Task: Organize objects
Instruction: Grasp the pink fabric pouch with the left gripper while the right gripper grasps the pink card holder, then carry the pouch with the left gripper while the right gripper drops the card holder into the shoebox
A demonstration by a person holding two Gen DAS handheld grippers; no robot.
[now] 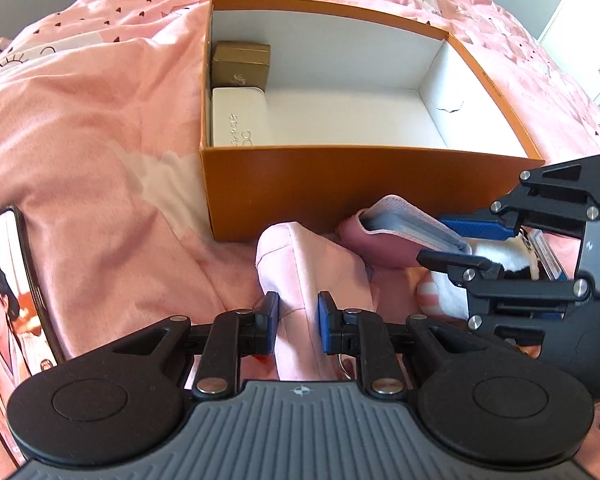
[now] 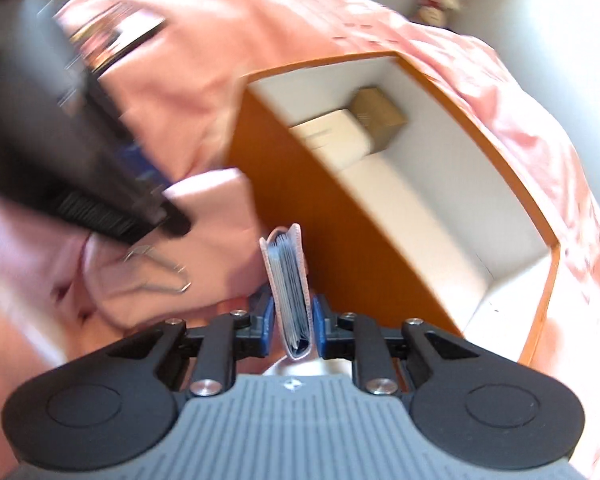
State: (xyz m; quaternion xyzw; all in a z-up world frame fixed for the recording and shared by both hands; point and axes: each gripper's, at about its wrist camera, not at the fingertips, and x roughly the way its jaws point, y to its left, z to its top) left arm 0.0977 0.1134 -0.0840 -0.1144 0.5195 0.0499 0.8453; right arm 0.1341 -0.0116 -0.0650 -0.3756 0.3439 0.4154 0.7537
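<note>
A: Honestly, the right hand-held gripper (image 2: 292, 322) pinches the pink fabric card wallet full of plastic sleeves (image 2: 290, 292) near its spine only; it could pivot or slip before clearing the wall of the orange cardboard box with a white inside (image 1: 363, 184).

B: And the left hand-held gripper (image 1: 298, 322) is clamped narrowly on the pale pink cloth pouch (image 1: 307, 268), just beside that wall on the bed.

A: Yes, both crowd together; a bump may knock one loose

B: Or shove the box
</note>
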